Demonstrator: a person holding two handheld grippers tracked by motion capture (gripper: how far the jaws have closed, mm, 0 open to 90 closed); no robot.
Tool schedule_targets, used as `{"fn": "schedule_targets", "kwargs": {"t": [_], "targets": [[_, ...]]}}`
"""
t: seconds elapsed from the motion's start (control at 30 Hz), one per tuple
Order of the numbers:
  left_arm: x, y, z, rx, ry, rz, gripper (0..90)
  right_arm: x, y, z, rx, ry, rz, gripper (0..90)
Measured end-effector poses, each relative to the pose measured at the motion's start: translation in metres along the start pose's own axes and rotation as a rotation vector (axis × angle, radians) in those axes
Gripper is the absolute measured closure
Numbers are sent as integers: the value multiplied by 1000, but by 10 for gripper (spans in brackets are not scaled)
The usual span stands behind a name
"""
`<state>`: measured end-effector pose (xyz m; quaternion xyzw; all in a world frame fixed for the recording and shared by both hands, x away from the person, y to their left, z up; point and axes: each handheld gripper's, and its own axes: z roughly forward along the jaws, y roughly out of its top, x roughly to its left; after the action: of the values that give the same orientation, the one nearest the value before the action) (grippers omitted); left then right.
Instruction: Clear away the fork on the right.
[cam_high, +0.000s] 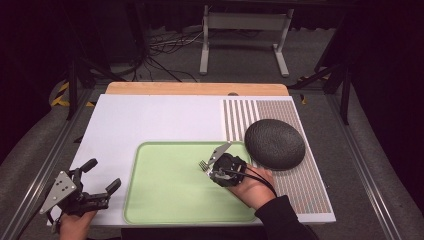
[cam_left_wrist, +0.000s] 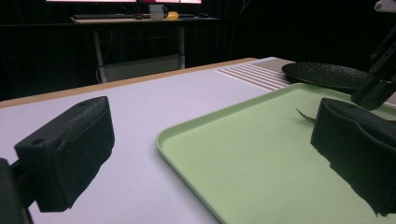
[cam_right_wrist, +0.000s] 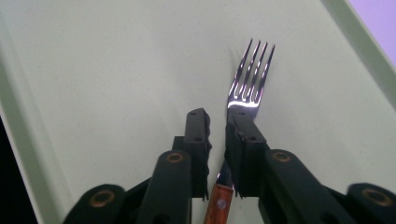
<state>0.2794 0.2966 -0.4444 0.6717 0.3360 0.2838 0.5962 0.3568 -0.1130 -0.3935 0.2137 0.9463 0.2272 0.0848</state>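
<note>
In the high view, a pale green tray (cam_high: 170, 200) lies on the white desk (cam_high: 130, 125), near the person's edge. The right tongs (cam_high: 212, 166) reach over the tray's upper right part from the right hand (cam_high: 252, 187), and the tines of a fork (cam_high: 202, 164) stick out just past their tips, low over the tray. A dark round plate (cam_high: 275, 144) sits on the striped mat (cam_high: 300, 180) just right of the tray, close to the right tongs but apart from them. The left tongs (cam_high: 102, 180) hang at the desk's lower left corner, off the tray, with their jaws spread wide and nothing between them.

In the left gripper view, the left tongs (cam_left_wrist: 210, 154) look level across the desk (cam_left_wrist: 154, 107); the two black jaws stand far apart, one over bare desk, one over the green tray (cam_left_wrist: 243, 154). The dark plate (cam_left_wrist: 327, 74) lies beyond the tray's far edge, and part of the right tongs shows at the right margin.

In the right gripper view, the right tongs (cam_right_wrist: 217, 126) are nearly closed, with a narrow gap between the jaws. The fork (cam_right_wrist: 250, 77) runs through that gap, its neck against the right-hand jaw, tines pointing away over the tray (cam_right_wrist: 93, 70), its reddish wooden handle low between the jaws. I cannot tell whether both pads press on it.
</note>
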Motion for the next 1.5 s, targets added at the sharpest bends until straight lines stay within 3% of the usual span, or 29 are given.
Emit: {"fn": "schedule_targets", "kwargs": {"t": [0.13,0.37,0.7,1.5], "targets": [[0,0,0,0,0,1,3,-2,5,9,7,14,-18,898],[0,0,0,1,1,0,2,-7,12,24,2,28,-46,900],[0,0,0,3,-2,4,2,-11,16,43,11,35,-44,900],[0,0,0,2,-6,6,3,-20,18,55,-19,7,-39,900]]}}
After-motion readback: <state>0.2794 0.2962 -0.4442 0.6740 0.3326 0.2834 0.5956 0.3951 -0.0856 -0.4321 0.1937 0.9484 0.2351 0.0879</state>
